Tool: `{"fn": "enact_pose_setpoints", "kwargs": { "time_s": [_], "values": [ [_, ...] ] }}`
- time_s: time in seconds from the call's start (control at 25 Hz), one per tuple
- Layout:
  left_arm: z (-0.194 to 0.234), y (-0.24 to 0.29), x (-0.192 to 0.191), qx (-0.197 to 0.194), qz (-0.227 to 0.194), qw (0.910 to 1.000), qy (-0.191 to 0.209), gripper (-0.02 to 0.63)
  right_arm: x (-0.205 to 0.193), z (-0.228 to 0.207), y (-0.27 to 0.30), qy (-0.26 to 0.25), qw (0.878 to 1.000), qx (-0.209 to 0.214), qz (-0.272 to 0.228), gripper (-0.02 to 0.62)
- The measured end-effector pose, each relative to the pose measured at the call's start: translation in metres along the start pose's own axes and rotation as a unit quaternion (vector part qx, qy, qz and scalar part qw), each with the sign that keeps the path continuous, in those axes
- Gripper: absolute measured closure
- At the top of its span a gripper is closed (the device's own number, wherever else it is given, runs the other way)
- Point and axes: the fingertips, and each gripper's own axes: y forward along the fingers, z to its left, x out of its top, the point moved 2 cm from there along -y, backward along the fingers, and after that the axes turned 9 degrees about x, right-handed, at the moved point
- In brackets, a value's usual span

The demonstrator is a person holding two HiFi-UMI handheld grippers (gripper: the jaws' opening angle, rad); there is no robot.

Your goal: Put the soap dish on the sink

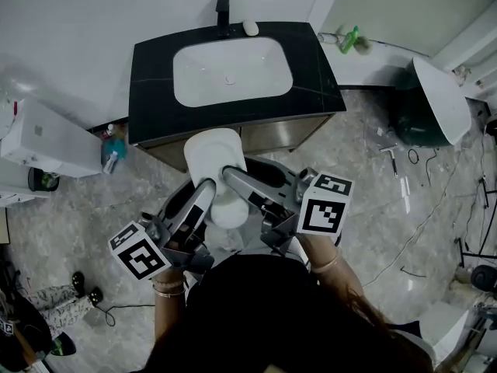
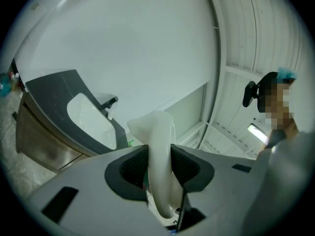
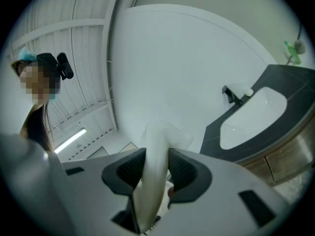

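Marbled floor (image 1: pixel 365 200) surrounds black countertop (image 1: pixel 151 92) holding a white sink (image 1: pixel 210 76).

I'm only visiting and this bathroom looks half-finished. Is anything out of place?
Yes. A loose white basin leans tilted over a dark bin on the floor, right of the vanity. The soap dish is not on it yet: the left claw and right claw hold it in the air.

One white rounded soap dish (image 1: pixel 213 154). Two grey two-jaw grippers: one left gripper (image 1: pixel 203 193), one right gripper (image 1: pixel 235 179), each bearing one black-and-white marker cube (image 1: pixel 140 249). One black-topped sink cabinet (image 1: pixel 155 92) with one white inset basin (image 1: pixel 231 70) and one black tap (image 1: pixel 223 12). One green bottle (image 1: pixel 349 39). One small white oval object (image 1: pixel 250 27).
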Motion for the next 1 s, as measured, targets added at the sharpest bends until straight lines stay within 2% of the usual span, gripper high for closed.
{"fn": "enact_pose_setpoints", "kwargs": {
  "time_s": [0.2, 0.44, 0.68, 0.84, 1.0],
  "values": [
    [0.017, 0.053, 0.041, 0.017, -0.016, 0.9997, -0.005, 0.472, 0.051, -0.046, 0.025, 0.004, 1.000, 0.013, 0.015, 0.446],
    [0.042, 0.093, 0.083, 0.041, -0.027, 0.9987, -0.012, 0.472, 0.090, -0.090, 0.055, 0.023, 0.999, 0.025, 0.030, 0.448],
    [0.095, 0.121, 0.129, 0.093, -0.041, 0.9948, -0.015, 0.472, 0.108, -0.144, 0.106, 0.036, 0.998, 0.018, 0.050, 0.449],
    [0.109, 0.125, 0.146, 0.097, -0.040, 0.9945, -0.009, 0.472, 0.114, -0.156, 0.125, 0.028, 0.997, 0.019, 0.069, 0.449],
    [0.155, 0.143, 0.189, 0.105, -0.029, 0.9940, -0.016, 0.472, 0.127, -0.198, 0.175, 0.029, 0.996, 0.008, 0.084, 0.449]
  ]
}}
